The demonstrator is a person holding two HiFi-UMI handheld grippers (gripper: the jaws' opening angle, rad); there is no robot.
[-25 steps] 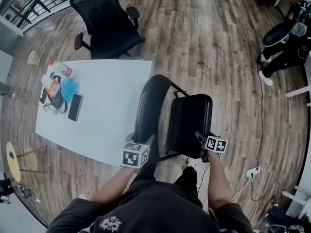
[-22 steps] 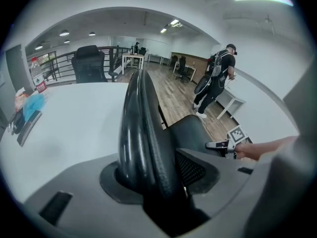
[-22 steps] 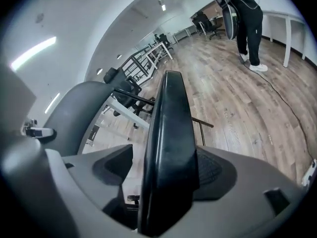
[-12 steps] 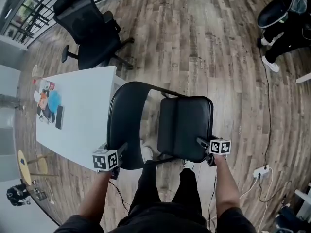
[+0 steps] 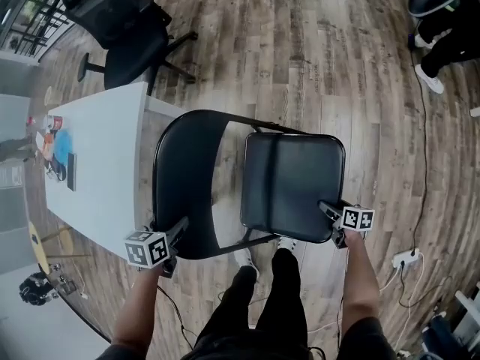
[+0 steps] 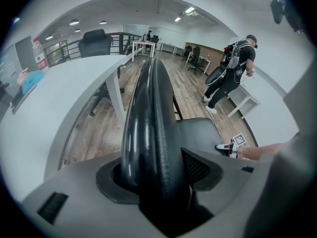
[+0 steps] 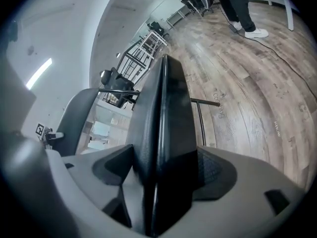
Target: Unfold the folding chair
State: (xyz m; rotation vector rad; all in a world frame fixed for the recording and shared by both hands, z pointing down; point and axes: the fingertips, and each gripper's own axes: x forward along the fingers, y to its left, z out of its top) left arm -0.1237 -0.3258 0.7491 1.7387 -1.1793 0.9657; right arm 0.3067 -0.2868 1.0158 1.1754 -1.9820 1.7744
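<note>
A black folding chair stands on the wood floor in front of me, with its curved backrest [image 5: 184,178] on the left and its padded seat [image 5: 292,186] on the right, spread apart and nearly flat. My left gripper [image 5: 176,231] is clamped on the backrest's near rim, and the backrest [image 6: 148,113] fills the wide gap between the jaws of that gripper [image 6: 158,177]. My right gripper [image 5: 330,210] holds the seat's near right corner. In the right gripper view the seat edge [image 7: 163,118] stands upright between the closed jaws of the gripper [image 7: 163,177].
A white table [image 5: 97,163] with a phone [image 5: 71,172] and small items stands just left of the chair. A black office chair [image 5: 120,28] is behind it. A person [image 5: 450,13] stands at the far right. A power strip [image 5: 405,259] and cable lie on the floor.
The seat and backrest have swung apart and lie wider and flatter. Both grippers have moved down and outward, still on the chair.
</note>
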